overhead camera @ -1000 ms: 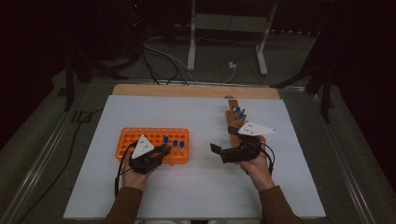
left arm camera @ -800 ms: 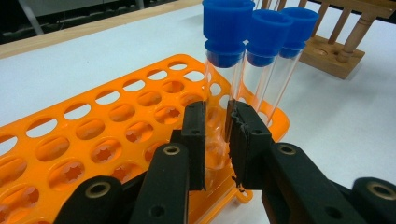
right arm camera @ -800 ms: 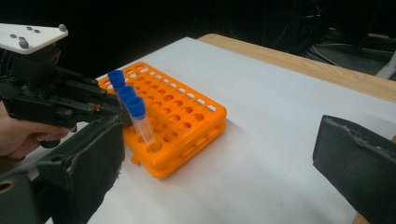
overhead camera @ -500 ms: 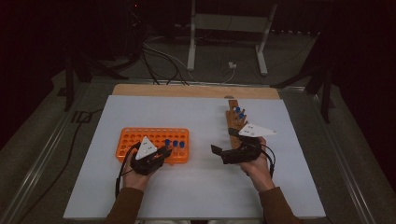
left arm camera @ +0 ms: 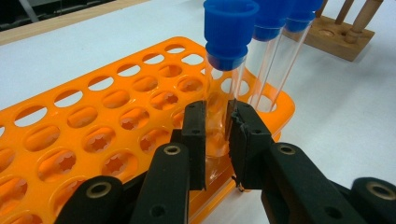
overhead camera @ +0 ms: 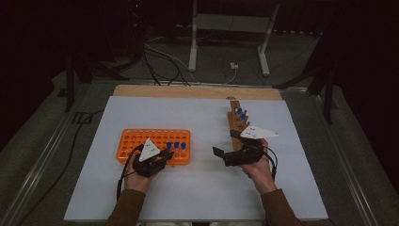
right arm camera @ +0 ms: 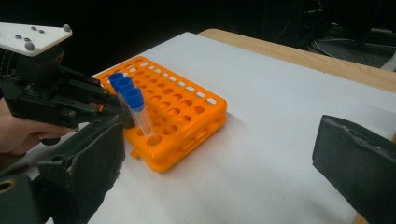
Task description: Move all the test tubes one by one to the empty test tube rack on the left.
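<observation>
Left claw is clenched on a clear blue-capped tube, pads pinching the glass low down, just above the orange rack. Tube stands upright, lower end seated in a hole at the rack's near-right corner, cap well above the pinch point. Two more capped tubes stand just behind it in the same row, close enough that caps nearly touch.

Key relation: tube's long axis is vertical, claw comes at it level from the rack's near edge. My read is that any next move has to go straight along that axis: up to pull it out, or down to finish seating it. A sideways drag would lever the glass against the hole rim and knock the neighbours.

Right claw is released, jaws wide apart, nothing between them, hovering over the white surface well to the right of the rack, pointing toward it. Beyond that hand sits a wooden peg stand with a few more blue caps on it. Left hand is clearly the one nearer the rack and already on the tube; the right is idle.
</observation>
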The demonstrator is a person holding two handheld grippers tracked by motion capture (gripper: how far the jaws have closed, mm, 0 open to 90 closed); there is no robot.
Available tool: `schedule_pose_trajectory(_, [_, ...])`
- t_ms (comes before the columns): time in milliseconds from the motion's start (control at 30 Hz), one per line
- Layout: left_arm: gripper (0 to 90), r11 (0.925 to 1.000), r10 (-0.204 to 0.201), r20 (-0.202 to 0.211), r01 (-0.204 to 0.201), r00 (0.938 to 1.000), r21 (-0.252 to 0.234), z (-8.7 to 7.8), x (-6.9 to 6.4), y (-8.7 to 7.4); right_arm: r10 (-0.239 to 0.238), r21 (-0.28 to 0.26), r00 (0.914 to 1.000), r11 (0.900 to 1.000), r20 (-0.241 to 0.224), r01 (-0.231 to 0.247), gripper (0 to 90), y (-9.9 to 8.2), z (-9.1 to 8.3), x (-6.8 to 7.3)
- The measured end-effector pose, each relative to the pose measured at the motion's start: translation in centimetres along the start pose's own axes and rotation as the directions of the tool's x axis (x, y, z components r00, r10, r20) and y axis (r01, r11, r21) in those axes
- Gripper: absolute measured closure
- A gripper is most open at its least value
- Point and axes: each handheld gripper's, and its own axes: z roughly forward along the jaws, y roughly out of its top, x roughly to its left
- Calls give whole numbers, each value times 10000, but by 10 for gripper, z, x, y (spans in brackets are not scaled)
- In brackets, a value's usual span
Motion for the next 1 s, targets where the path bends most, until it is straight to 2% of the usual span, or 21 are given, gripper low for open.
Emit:
schedule_pose_trajectory(267, [779,9999,-114,66,114,9999,-59,0,1,-1,46,-1,10000,10000,64,-46,23,-1,-1,-2])
schedule_pose_trajectory(533, [761,9990,-444,310,447,9985,-91,-3,4,-2,33,-15,9997,10000,230,-33,23,1,-4,-7])
schedule_pose_trajectory(733, [660,9967,-687,430,704,9967,-395,-9,7,0,-29,30,9990,10000,446,27,23,3,-8,-13])
schedule_pose_trajectory(867, [581,9926,-954,553,991,9939,-698,-18,10,2,-37,27,9981,10000,617,35,23,5,-10,-17])
schedule_pose_trajectory(1000, [538,9888,-1130,197,1144,9934,-955,-26,14,4,-6,47,9967,10000,812,2,22,7,-12,-23])
